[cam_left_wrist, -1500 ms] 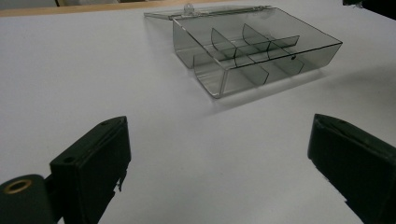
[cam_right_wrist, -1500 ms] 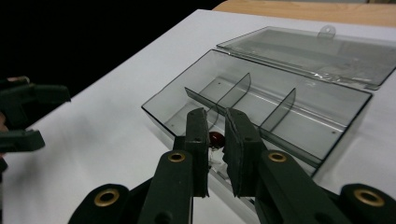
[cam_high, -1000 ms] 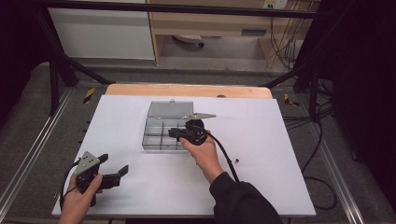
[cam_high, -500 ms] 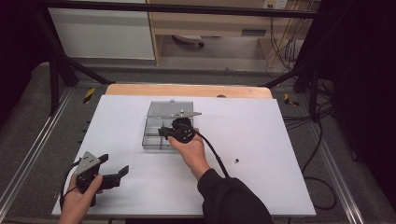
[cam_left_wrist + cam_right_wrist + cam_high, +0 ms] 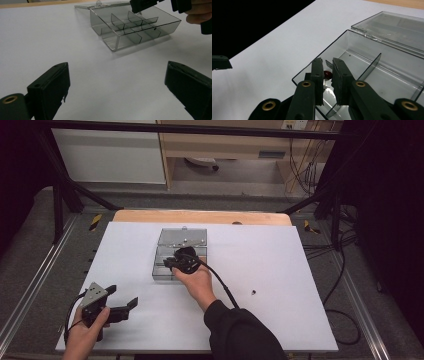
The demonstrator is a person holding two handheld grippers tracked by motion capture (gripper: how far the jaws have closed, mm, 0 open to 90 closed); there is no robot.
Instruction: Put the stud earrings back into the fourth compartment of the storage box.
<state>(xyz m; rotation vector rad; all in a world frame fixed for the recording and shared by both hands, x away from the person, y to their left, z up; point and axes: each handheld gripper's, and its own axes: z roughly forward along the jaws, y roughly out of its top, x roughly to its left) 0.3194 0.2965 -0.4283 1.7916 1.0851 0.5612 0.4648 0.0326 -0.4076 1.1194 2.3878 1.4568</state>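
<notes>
Risk: small dark red bead (image 5: 327, 74) could slip from grip and roll off, since pads catch only its edge over divider of smoke-grey compartment box (image 5: 165, 265).

Right gripper (image 5: 327, 71): jaws nearly closed, narrow gap, pinching bead just above box's near corner compartment.

Left gripper (image 5: 120, 302): jaws spread wide, holding nothing, well apart from box, toward person.

Left gripper (image 5: 121, 303) low in the frame's lower left, held in a hand (image 5: 86, 330), jaws spread wide. Right gripper (image 5: 168, 264) near frame centre, arm stretched forward from the bottom edge, jaws nearly closed, a narrow gap between them.
</notes>
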